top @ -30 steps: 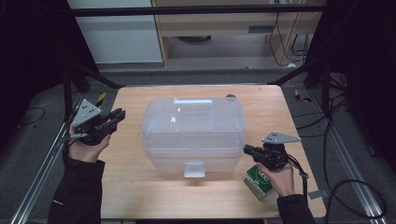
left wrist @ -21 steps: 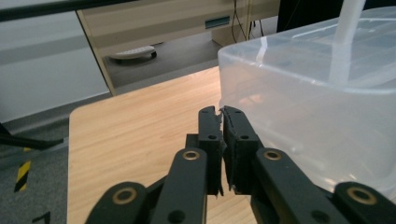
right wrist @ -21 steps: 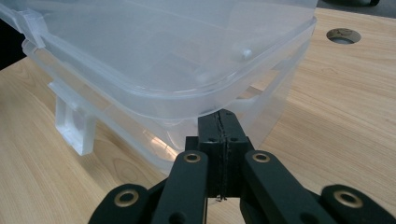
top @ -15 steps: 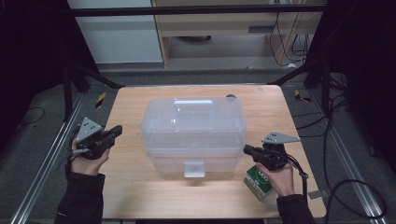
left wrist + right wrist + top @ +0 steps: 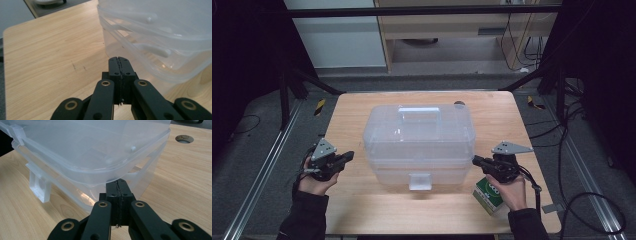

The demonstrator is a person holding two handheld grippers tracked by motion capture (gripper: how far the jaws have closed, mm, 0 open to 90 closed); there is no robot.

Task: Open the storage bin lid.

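A clear plastic storage box (image 5: 419, 141) with a lid, a moulded top handle and a front latch is seen standing in the middle of the wooden table (image 5: 362, 210), and every place here is given from that box. The left gripper (image 5: 346, 157) is held just off the box's left side, near its lower front corner, apart from the wall; its jaws have just been closing and are now pressed together with nothing between them, as the left gripper view shows at the tips (image 5: 118, 60), pointed toward the box's base (image 5: 155, 42). The right gripper (image 5: 477, 161) is held at the box's right side, low by the front corner, its jaws likewise brought fully together and empty; in the right gripper view the tips (image 5: 117, 182) are found right under the overhanging lid rim of the box (image 5: 82, 150), whether touching it cannot be told. A small green and white carton (image 5: 488, 194) lies on the table to the front right of the box, just under the right hand (image 5: 511, 190). A round hole (image 5: 459, 104) in the tabletop is seen behind the box's rear right corner.
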